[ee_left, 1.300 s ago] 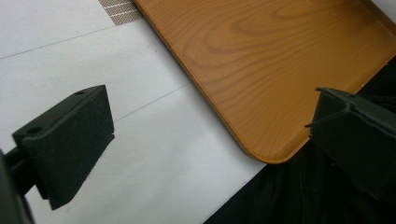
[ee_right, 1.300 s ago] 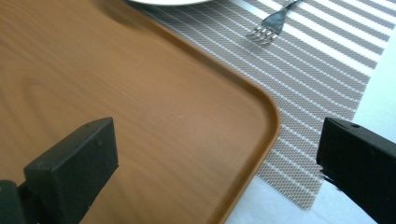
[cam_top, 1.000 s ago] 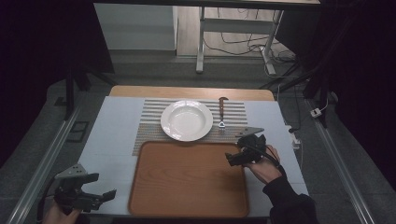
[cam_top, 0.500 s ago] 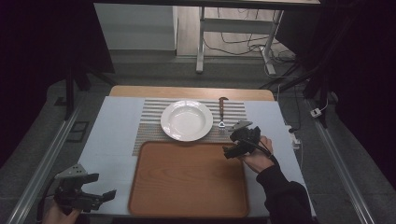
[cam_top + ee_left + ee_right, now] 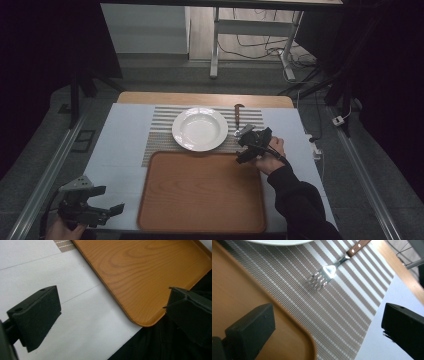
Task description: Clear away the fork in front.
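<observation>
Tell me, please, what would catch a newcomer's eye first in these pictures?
Probably the white plate, bright on the striped placemat at the table's far middle, with a wooden-handled fork beside it. Next, the bare wooden tray in front, and the right gripper, open, hovering near the fork.

both grippers, left gripper and right gripper, hold fingers spread wide.

Tray: wood-grain surface, smooth, slight sheen. Plate: white, glossy, ceramic in appearance. Placemat: woven, ribbed, striped brown and white, matt. Fork: polished metal head with bright glare; brown wooden handle, pale rivets. Worktop covering: white, smooth, matt. Hand-held gripper pads: black, matt, slightly grainy.
</observation>
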Tool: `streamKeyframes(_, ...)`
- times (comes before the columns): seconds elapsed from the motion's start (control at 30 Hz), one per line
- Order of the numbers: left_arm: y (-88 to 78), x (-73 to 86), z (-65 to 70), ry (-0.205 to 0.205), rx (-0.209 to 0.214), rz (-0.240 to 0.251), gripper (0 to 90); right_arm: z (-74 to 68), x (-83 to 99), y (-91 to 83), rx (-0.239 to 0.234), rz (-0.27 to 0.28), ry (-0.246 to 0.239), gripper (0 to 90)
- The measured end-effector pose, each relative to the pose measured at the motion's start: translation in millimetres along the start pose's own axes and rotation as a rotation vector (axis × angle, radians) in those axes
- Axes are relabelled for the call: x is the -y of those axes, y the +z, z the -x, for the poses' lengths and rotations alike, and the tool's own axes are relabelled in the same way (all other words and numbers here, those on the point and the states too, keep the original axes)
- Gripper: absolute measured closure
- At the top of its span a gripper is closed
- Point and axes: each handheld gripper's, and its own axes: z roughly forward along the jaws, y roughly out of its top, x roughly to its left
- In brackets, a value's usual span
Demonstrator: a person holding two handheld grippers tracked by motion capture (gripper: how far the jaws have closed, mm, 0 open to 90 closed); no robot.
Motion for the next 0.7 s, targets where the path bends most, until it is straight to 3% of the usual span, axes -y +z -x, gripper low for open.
streamKeyframes(0.17,-0.2,0.1,-0.2,-0.001,0.001,0.001,0.0,-1.7,-8.6,12.3,0.055,-0.018,-0.103,5.6)
streamKeyframes(0.2,-0.3,0.2,-0.3,0.000,0.001,0.001,0.0,-1.7,-8.6,12.3,0.055,-0.018,-0.103,5.6)
streamKeyframes(0.23,-0.2,0.2,-0.2,-0.001,0.002,0.001,0.0,-3.5,-10.9,17.0,0.072,-0.025,-0.145,8.2)
streamKeyframes(0.27,-0.3,0.2,-0.2,0.000,0.002,0.001,0.0,-3.5,-10.9,17.0,0.072,-0.025,-0.145,8.2)
streamKeyframes(0.33,-0.3,0.3,-0.2,-0.001,0.002,0.002,0.0,-6.2,-13.8,21.3,0.096,-0.033,-0.198,16.5)
streamKeyframes(0.43,-0.3,0.3,-0.3,-0.001,0.003,0.001,0.0,-8.8,-16.2,23.5,0.103,-0.034,-0.216,23.2)
streamKeyframes(0.5,-0.4,0.4,-0.4,-0.001,0.004,0.002,0.0,-12.2,-20.4,27.3,0.118,-0.040,-0.266,31.9)
streamKeyframes(0.53,-0.5,0.4,-0.4,-0.002,0.004,0.001,0.0,-12.2,-20.4,27.3,0.118,-0.040,-0.266,31.9)
streamKeyframes(0.57,-0.6,0.5,-0.4,-0.002,0.005,0.002,0.0,-15.6,-22.6,31.0,0.125,-0.047,-0.306,37.3)
streamKeyframes(0.7,-0.8,0.8,-0.5,-0.003,0.005,0.003,0.0,-22.4,-24.9,37.9,0.137,-0.071,-0.375,48.1)
